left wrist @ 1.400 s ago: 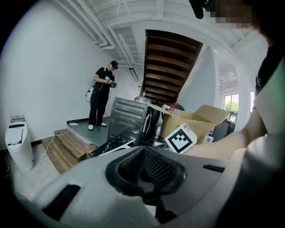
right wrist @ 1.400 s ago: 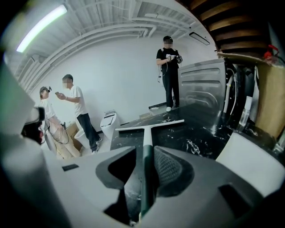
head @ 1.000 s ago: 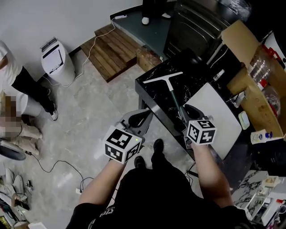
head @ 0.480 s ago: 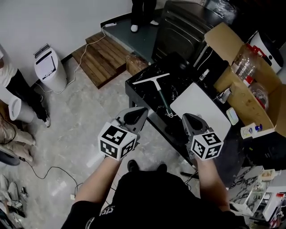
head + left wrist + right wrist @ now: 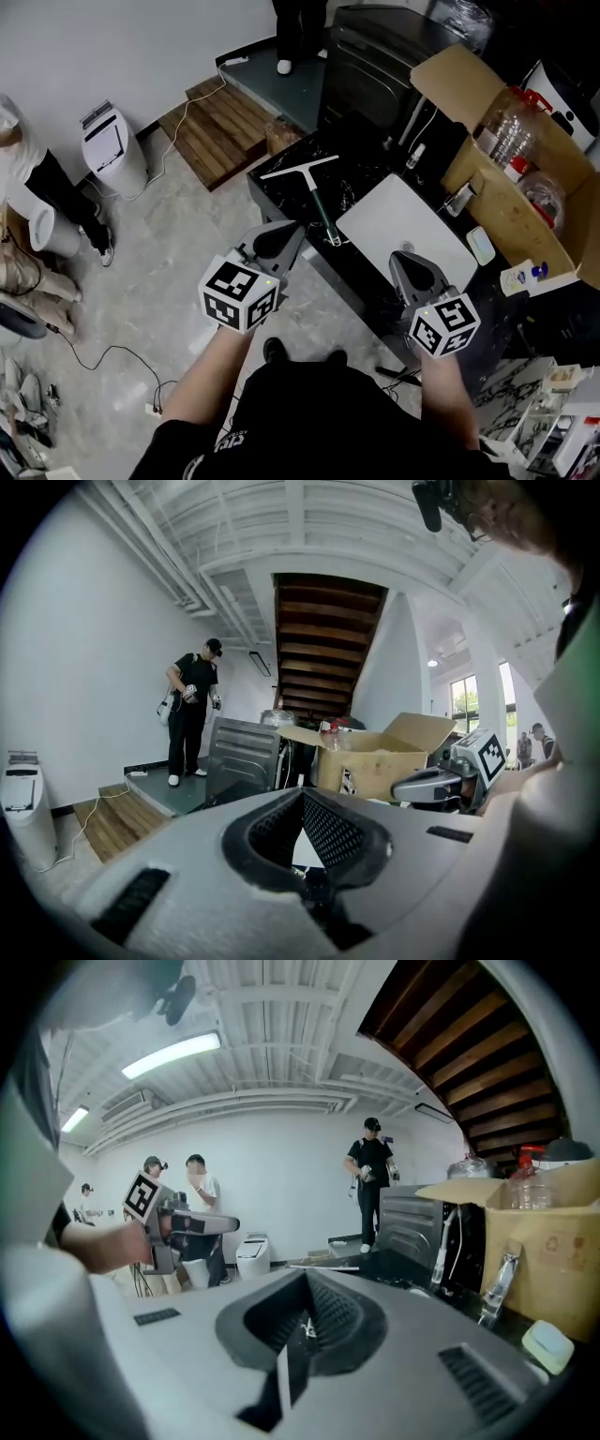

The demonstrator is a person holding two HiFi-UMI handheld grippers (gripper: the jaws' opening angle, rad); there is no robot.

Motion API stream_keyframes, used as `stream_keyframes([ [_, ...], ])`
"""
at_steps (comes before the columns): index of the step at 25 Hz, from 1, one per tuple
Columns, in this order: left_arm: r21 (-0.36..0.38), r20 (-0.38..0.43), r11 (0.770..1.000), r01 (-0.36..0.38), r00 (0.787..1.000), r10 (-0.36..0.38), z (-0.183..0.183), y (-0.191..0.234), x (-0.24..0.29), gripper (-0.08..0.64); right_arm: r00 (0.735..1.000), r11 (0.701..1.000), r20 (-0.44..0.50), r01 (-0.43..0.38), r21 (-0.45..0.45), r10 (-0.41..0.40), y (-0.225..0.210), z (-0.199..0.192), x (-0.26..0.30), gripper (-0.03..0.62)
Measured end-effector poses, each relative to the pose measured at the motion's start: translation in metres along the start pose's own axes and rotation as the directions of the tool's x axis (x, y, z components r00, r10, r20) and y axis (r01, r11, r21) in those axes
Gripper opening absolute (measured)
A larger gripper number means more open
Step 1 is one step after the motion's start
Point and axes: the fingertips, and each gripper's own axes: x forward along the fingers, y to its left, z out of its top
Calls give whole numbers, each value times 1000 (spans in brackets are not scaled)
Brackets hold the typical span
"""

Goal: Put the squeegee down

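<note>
Head view: squeegee (image 5: 314,192) flat on black worktop (image 5: 370,173), just beside white board (image 5: 403,230), touching neither left tongs (image 5: 286,234) nor right tongs (image 5: 408,262).
Left gripper view: tongs closed, empty.
Right gripper view: tongs closed, empty.

The cardboard box (image 5: 459,80) seems cut off at the right edge, its contents unclear.

Head view downward, 2 others level
</note>
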Motion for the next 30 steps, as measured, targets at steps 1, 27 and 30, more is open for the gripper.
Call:
stream_keyframes([
  [1, -4, 3, 1000, -7, 1000, 7, 1, -5, 3, 8, 1000, 1000, 21, -7, 1, 7, -4, 5, -6, 5],
  [27, -48, 48, 999, -24, 998, 27, 12, -16, 15, 9, 985, 998, 167, -37, 44, 29, -18, 47, -30, 3],
  [30, -34, 58, 999, -5, 998, 7, 17, -17, 14, 9, 985, 998, 167, -43, 38, 36, -15, 50, -27, 3],
])
